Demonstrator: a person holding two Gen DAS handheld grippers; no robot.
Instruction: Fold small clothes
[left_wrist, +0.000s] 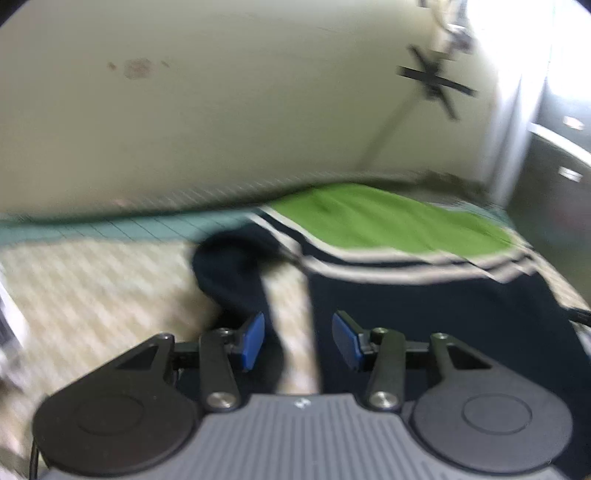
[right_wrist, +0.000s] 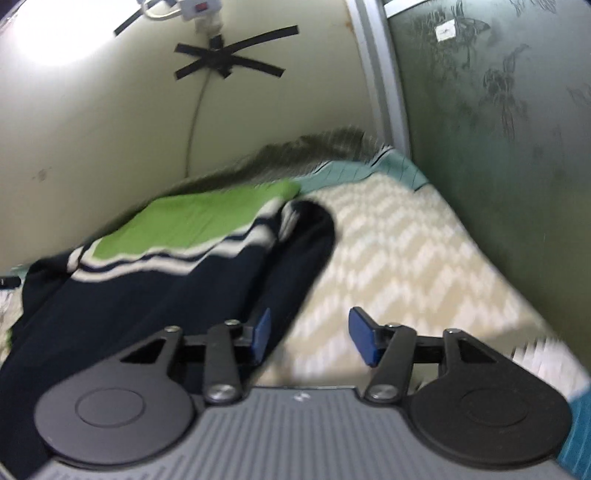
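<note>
A small shirt (left_wrist: 424, 306), navy with white stripes and a green top part (left_wrist: 388, 221), lies on a cream patterned cloth. Its navy sleeve (left_wrist: 236, 273) bends toward my left gripper (left_wrist: 298, 341), which is open and empty just above the gap between sleeve and body. In the right wrist view the shirt (right_wrist: 147, 295) lies to the left, its other sleeve (right_wrist: 303, 251) running down to my right gripper (right_wrist: 308, 341), which is open and empty with its left pad (right_wrist: 262, 334) at the sleeve's edge. Both views are blurred.
The cream patterned cloth (right_wrist: 406, 266) covers the surface over a teal grid mat (left_wrist: 129, 227). A pale wall with black tape and a cable (right_wrist: 221, 59) stands behind. A dark green frosted panel (right_wrist: 498, 147) is on the right.
</note>
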